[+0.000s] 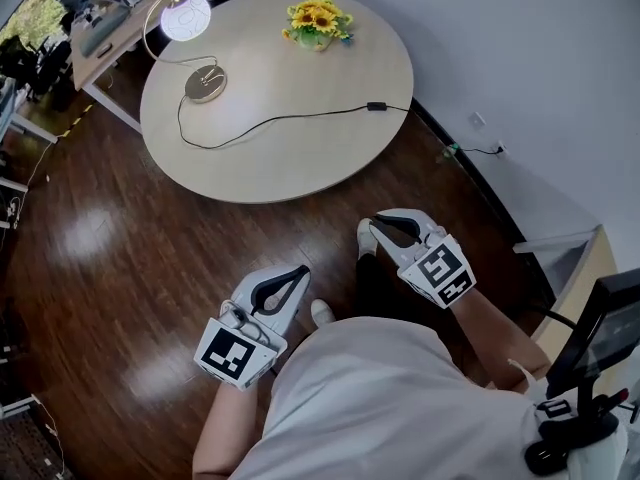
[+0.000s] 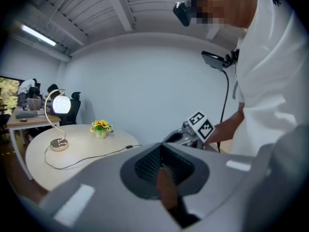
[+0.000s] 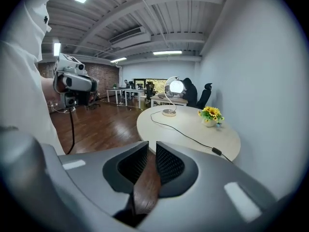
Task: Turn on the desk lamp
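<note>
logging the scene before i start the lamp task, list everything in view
round table: one, pale beige, upper middle of head view
desk lamp: one, lit white globe on gold arc and round base, table's far left
cable: one, black, from the lamp base across the table to its right edge
inline switch: one, black, on the cable near that edge
sunflower pot: one, yellow flowers, table's far side
floor: dark wood, around the table
desk: one, light wood, beyond the table, top left
shirt: white, on the person
left gripper: grey, fingers together, empty
right gripper: grey, fingers a narrow gap apart, empty
</note>
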{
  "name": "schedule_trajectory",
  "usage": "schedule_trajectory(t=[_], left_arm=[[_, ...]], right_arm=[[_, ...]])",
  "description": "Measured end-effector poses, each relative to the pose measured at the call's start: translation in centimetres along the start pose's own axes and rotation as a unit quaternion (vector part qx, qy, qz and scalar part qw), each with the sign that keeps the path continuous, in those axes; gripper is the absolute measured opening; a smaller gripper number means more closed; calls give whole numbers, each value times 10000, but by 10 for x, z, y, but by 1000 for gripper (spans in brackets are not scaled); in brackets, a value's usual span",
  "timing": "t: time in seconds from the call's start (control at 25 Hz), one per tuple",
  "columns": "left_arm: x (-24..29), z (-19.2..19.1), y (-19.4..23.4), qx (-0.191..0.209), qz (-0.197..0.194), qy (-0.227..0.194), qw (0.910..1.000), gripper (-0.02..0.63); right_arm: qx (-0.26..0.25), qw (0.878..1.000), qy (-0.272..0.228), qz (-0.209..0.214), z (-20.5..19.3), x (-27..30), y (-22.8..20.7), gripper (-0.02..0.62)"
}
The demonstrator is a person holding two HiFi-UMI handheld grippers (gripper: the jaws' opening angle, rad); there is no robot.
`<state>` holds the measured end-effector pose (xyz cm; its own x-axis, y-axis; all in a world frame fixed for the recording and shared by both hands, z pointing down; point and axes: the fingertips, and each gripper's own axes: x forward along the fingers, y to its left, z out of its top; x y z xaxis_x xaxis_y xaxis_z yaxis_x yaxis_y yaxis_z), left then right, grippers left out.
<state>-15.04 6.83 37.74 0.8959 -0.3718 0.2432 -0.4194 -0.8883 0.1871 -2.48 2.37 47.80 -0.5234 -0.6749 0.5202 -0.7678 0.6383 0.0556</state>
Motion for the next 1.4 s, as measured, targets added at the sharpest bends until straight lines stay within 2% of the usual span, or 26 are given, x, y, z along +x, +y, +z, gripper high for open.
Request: schedule_trajectory(t=[0.16, 0.44, 0.64, 0.76, 1.0, 1.4], left_arm=[[-31, -13, -19, -98, -52, -80, 9999, 18], [-43, -29, -52, -75, -170, -76, 9998, 18], [-21, -30, -87, -100, -401, -38, 9991, 18], [-12, -31, -106, -46, -401, 17, 9992, 18], [31, -23, -152, 47, -468, 44, 9989, 19], [33, -27, -154, 68, -421, 187, 9989, 18]], right_arm=[[14, 9997, -235, 12, 24, -26, 50, 51], [31, 9988, -483, -112, 35, -62, 76, 51], [-21, 9983, -545, -199, 28, -100, 75, 51], [-39, 9979, -625, -178, 22, -118, 73, 51], [150, 9965, -789, -223, -3, -169, 45, 51], [250, 9943, -1002, -250, 3, -179, 36, 51]])
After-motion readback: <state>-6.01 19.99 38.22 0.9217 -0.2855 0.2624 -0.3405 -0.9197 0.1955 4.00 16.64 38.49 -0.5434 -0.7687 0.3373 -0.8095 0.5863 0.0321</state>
